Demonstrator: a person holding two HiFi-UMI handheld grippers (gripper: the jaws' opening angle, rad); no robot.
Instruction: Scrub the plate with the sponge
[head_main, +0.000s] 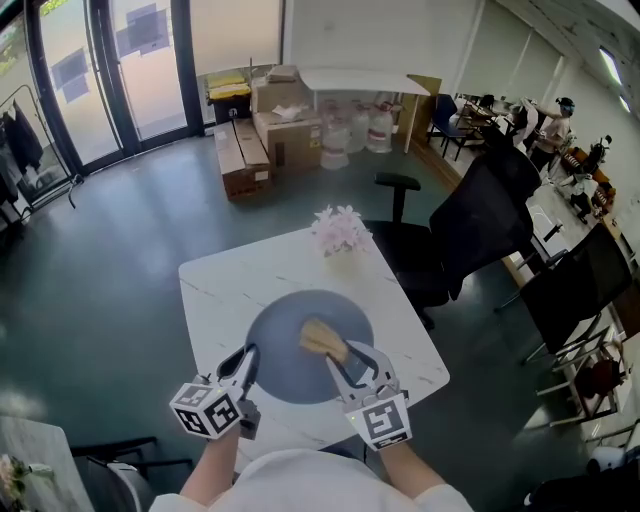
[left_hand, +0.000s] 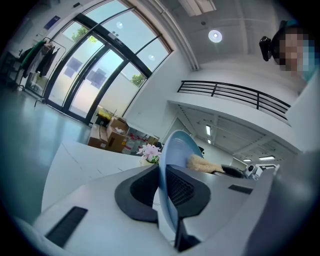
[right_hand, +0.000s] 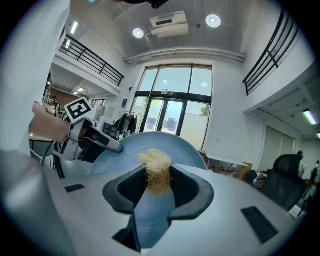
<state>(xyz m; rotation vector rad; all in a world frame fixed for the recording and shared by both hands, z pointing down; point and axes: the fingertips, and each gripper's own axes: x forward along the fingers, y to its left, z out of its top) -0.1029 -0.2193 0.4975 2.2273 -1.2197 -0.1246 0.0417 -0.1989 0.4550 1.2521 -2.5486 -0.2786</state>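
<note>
While the left gripper held the rim of the blue plate in closed jaws at the bench, the right gripper pinched the sponge tight in its jaws on the plate's face. Scrubbing seemed in hand, and the next stroke called for steady sweeping pressure.

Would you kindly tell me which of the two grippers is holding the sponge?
The right gripper: its fingers pinch the tan sponge over the plate, whereas the left gripper grips only the plate's rim.
</note>
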